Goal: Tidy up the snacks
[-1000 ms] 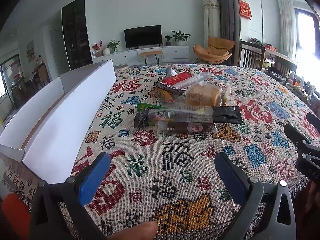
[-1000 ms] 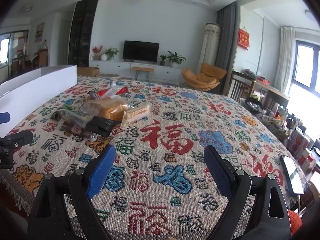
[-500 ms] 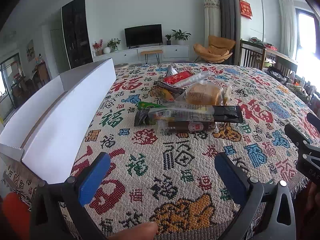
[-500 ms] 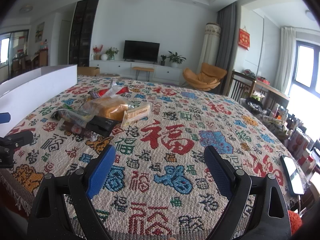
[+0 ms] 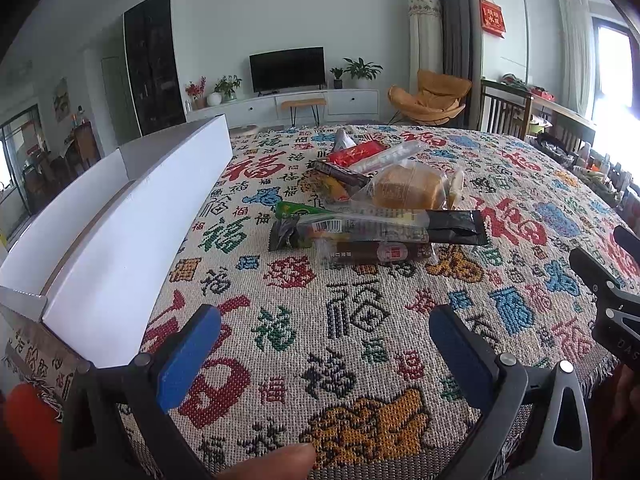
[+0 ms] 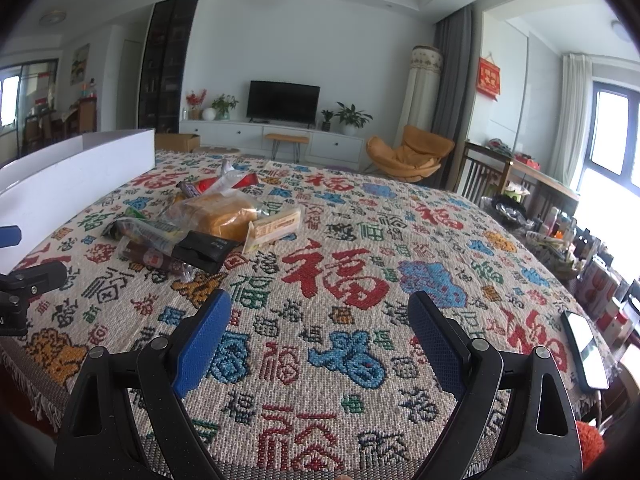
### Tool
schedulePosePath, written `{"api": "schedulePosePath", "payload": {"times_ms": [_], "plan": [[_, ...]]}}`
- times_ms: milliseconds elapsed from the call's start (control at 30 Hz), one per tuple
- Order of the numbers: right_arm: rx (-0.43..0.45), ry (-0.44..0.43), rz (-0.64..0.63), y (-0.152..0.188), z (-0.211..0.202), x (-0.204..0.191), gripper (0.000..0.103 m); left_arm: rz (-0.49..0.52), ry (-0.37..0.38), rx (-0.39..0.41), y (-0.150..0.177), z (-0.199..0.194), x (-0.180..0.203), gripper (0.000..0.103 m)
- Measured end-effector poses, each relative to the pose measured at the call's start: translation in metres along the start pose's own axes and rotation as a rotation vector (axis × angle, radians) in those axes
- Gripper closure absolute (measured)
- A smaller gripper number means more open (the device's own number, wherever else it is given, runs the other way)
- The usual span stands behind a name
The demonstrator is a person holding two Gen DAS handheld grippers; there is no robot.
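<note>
Both grippers idle at the near edge of the table, nothing gripped. Left gripper: jaws wide, only the patterned tablecloth between the blue pads. Right gripper: jaws wide as well, also empty.

Snack pile sits mid-table, well apart from both grippers. Contents: bagged bread loaf, long black-ended wrapper, dark sausage stick nearest, green packet, red packet at the far side. White cardboard box runs along the left edge, near the pile but not touching; likely the destination.

Risks (judgement):
- Packets overlap. Closing on the sausage stick could drag the black wrapper lying against it, or bring up two items.
- Film wrappers look slick and flat; the pads may slide off or snag the woven cloth.
- A hard squeeze would crush the soft bread.
- Both grippers reaching into one pile could collide.

View differences:
- Left wrist view alone shows the box's open interior and a fingertip at the bottom edge.
- Right wrist view alone shows a pale yellow wafer pack right of the bread, and a phone at the right table edge.
</note>
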State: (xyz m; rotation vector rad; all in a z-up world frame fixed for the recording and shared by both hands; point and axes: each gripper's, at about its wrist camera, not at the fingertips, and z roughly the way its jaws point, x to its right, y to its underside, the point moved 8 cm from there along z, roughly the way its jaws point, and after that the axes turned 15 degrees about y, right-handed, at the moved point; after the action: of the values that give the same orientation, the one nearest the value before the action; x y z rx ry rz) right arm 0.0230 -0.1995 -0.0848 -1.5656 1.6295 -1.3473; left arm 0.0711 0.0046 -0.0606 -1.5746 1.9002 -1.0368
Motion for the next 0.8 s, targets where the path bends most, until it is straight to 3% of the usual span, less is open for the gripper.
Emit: {"api": "schedulePosePath", "payload": {"times_ms": [800], "plan": [[0.002, -0.005, -0.010, 0.0017, 0.0006, -0.0036, 0.011, -0.010, -0.001, -0.010, 0.0023, 0.0006, -0.0021, 0.000]]}}
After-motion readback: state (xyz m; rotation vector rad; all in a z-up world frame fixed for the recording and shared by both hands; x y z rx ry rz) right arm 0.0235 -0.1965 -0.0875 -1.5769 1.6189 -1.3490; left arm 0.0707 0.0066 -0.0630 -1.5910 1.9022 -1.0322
